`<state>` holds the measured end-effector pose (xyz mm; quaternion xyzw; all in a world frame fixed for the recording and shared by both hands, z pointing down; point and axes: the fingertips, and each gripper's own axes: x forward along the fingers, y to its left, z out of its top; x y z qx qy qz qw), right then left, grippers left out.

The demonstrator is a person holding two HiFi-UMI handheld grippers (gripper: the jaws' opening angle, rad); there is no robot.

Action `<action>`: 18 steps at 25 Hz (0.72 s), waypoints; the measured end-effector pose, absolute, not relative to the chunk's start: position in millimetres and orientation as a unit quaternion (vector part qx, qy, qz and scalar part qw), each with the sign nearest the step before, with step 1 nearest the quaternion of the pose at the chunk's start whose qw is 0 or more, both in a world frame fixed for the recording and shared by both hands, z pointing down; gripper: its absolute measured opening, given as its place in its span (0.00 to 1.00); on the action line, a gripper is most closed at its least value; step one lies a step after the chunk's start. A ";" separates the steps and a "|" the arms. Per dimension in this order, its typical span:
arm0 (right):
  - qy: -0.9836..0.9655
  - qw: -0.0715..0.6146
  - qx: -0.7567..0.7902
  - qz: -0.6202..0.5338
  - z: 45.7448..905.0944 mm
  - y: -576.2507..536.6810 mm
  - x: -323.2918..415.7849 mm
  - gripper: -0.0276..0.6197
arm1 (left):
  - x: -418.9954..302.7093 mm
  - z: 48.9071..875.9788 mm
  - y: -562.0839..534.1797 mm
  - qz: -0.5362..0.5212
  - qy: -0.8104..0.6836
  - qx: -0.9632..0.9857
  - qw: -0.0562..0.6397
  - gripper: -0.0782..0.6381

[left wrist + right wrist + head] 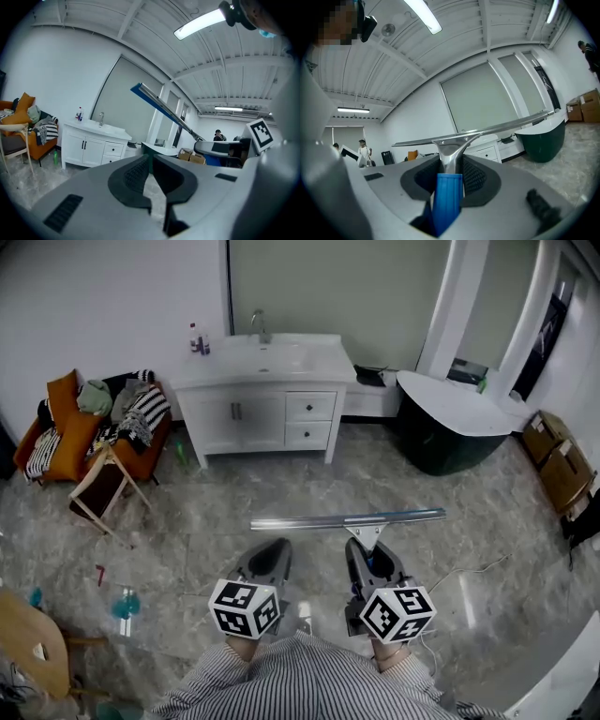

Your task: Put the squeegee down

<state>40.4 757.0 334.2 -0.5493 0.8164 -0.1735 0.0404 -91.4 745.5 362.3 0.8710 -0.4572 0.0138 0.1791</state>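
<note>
My right claw (450, 165) is gripping the squeegee (487, 130) by its neck. The pads (477, 177) are pressing on either side of the bare metal stem, and the blue handle (446, 199) is running back toward me.

So nothing is put down yet. The squeegee is hanging in the air out in front of me, its blade lying crosswise above the floor (187, 512) and touching nothing. By my reckoning the whole job is waiting: lower it, rest it somewhere, let go.

My left claw (150, 158) is sitting closed, tips together, with nothing between them.

The blade is looking long, thin and shiny, a bright metal strip on a forked stem. The handle is smooth blue plastic, the pads are dark with a cross-hatched grip, and the floor is glossy grey marble.
</note>
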 end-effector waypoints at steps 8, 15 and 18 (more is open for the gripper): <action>0.813 0.047 -0.553 -0.176 331.1 747.3 34.3 0.22 | -98.8 353.7 735.3 0.001 -0.458 0.873 0.169 0.15; 0.812 0.040 -0.556 -0.172 325.8 725.4 21.5 0.23 | -101.7 348.5 714.8 0.016 -0.435 0.887 0.157 0.15; 0.813 0.033 -0.559 -0.162 325.7 717.6 11.2 0.23 | -108.2 348.7 705.1 0.020 -0.434 0.887 0.159 0.15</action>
